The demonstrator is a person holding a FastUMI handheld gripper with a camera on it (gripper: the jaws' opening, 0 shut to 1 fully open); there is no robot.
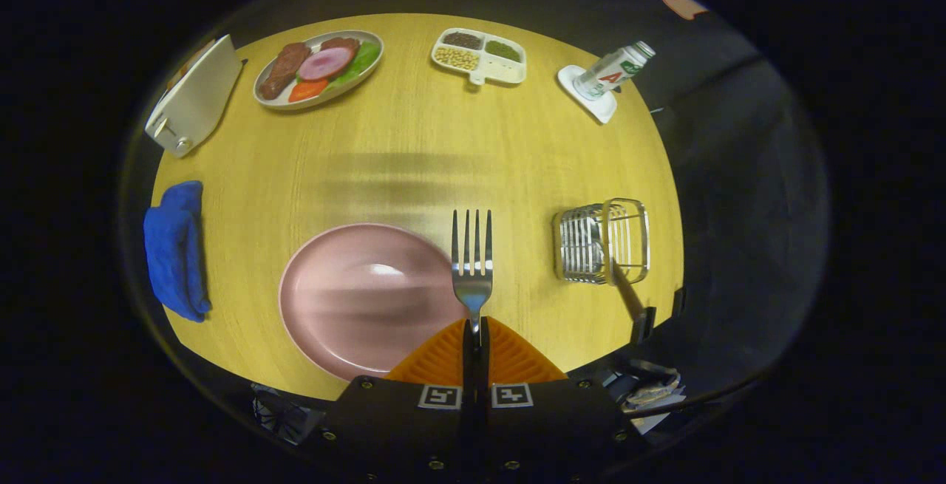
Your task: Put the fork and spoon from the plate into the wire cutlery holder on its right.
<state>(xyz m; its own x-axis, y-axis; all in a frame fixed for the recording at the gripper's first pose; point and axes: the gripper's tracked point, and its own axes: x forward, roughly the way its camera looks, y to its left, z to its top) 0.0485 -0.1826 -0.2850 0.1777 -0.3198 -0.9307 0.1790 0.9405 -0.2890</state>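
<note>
Yellow wood-grain tabletop [414, 159] carries everything, with dark booth cloth beyond its edges.

Gripper view: the gripper [475, 336] is clenched on the fork [473, 262], its 2 orange fingers [436, 362] pressed together on the handle so that only the neck and head stick out ahead of them. The 4 tines point toward the far edge of the tabletop, and the fork's head sits over the right rim of the pink plate [362, 299]. That plate lies near the near edge, just left of the fingers, and its surface looks bare and glossy. I cannot make out a spoon on it.

The wire cutlery holder [602, 242] stands upright near the right edge, well apart from the fork and to the right of the plate.

Along the left edge lie a folded blue cloth [176, 247] and, further back, a white toaster [194, 96]. At the far edge sit an oval dish of food [319, 69], a white divided tray [480, 57] with grains in 3 of its compartments, and a bottle [613, 70] on a white coaster [591, 96] toward the far right corner.
</note>
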